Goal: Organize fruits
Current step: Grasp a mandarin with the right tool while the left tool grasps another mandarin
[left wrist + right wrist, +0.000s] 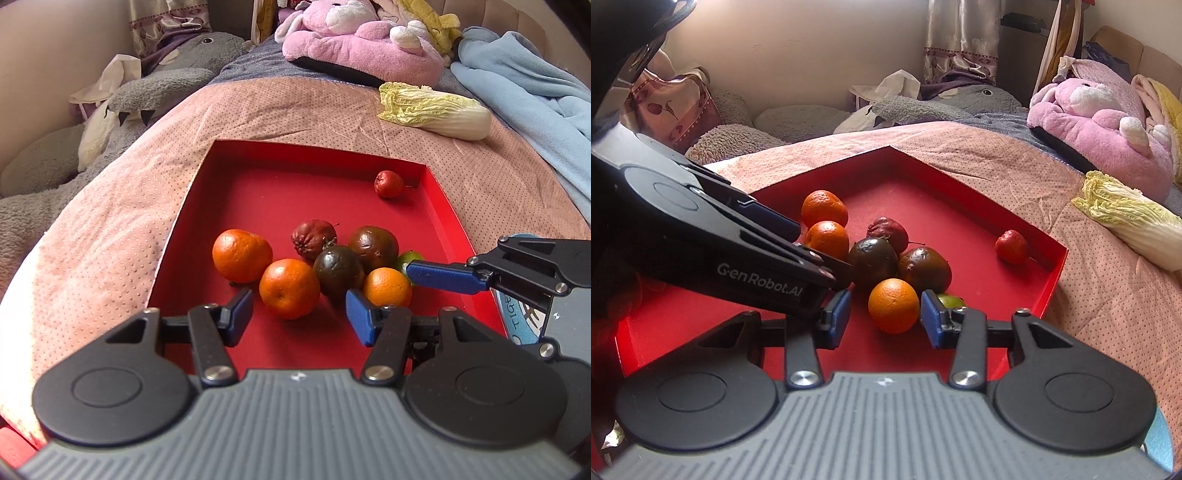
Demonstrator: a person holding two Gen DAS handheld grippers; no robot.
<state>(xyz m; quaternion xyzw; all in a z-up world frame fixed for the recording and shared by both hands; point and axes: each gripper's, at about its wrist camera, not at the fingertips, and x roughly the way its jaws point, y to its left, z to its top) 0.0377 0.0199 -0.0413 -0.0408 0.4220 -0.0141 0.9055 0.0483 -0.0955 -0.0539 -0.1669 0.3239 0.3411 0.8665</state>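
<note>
**On the bed: two tools over a red tray of fruit**

On the pink bed cover [110, 221] a red tray [295, 184] is lying open, and all the fruit is sitting inside it. Near the middle a cluster is bunching together: a left orange [242, 254] touching a front orange [290, 288], two dark fruits [338, 271] pressing side by side, a wrinkled red fruit [314, 238] sitting just behind them, a small orange [894, 304] at the front, and a green fruit [949, 301] peeking out mostly hidden behind it. A small red fruit [388, 183] is lying apart, close to the tray's far right corner.

Left tool [300, 315] is hovering over the tray's near part, jaws standing moderately apart with nothing between them; the front orange is sitting just ahead of the tips.

Right tool [885, 317] is coming in from the right with its jaws around the small orange. The right pad is looking as if it is touching the fruit; a gap is showing at the left pad, so no grip.

Beyond the tray a napa cabbage [436, 110] is lying on the cover, well apart from it. A pink plush [362, 44], a grey plush [177, 74] and a blue blanket [517, 81] are lining the far side.
</note>
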